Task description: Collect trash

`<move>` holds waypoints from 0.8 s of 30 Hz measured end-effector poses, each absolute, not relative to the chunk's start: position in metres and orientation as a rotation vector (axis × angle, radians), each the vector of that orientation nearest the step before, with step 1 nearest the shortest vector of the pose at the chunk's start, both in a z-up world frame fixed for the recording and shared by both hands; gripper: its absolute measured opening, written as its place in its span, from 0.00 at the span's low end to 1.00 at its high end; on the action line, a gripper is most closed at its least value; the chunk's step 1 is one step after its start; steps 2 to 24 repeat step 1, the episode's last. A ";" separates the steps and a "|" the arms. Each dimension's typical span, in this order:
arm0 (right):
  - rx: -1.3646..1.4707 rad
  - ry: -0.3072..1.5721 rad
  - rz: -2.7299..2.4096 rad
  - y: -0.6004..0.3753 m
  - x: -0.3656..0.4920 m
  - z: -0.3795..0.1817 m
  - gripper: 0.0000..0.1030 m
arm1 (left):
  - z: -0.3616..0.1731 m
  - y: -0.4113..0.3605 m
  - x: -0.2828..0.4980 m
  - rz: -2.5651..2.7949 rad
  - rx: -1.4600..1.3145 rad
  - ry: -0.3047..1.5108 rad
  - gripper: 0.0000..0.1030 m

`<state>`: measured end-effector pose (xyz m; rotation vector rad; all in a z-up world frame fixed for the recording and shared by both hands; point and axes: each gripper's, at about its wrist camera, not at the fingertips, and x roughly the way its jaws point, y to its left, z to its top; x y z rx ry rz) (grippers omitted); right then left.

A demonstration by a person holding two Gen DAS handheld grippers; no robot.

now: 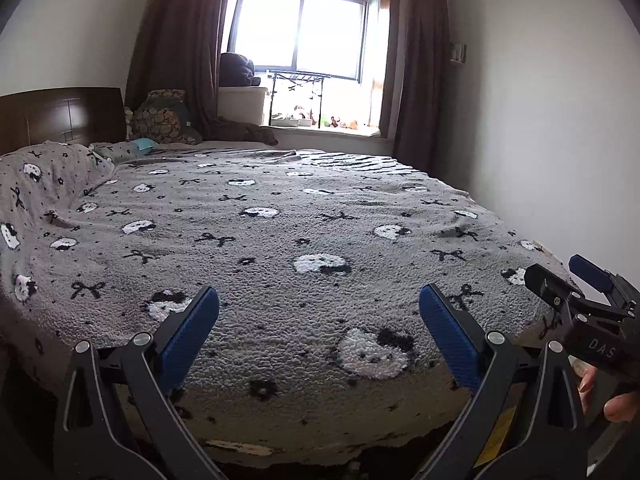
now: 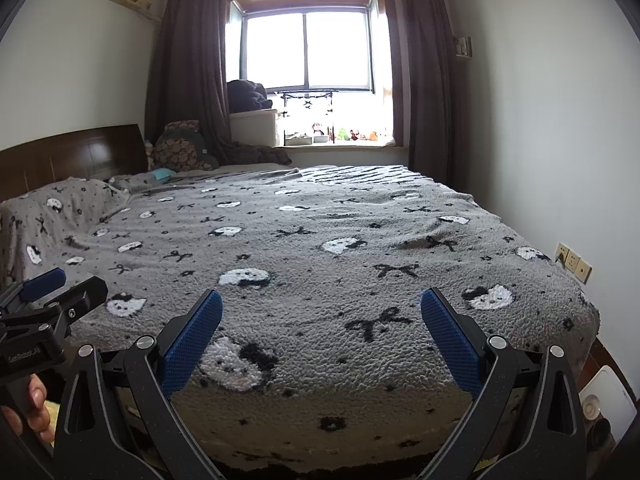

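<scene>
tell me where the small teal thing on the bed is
In both wrist views the small teal thing lies at the bed's far left corner, just below the patterned cushion and right of the headboard.

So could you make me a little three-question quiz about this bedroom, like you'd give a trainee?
1. True or false: the left gripper is holding a piece of trash.
2. What hangs on both sides of the window? A) blinds B) curtains C) towels
3. Fill in: the small teal thing lies on the bed near the ____.

Key:
1. False. Both the left and the right gripper are open and empty above the blanket.
2. B, dark curtains.
3. Headboard. What the thing is cannot be told from here.
</scene>
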<state>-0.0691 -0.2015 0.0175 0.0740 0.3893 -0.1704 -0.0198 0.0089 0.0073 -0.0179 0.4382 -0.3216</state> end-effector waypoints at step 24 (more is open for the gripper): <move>0.075 0.388 -0.171 -0.202 -0.070 0.018 0.97 | 0.007 0.008 -0.020 -0.320 -0.014 0.439 0.92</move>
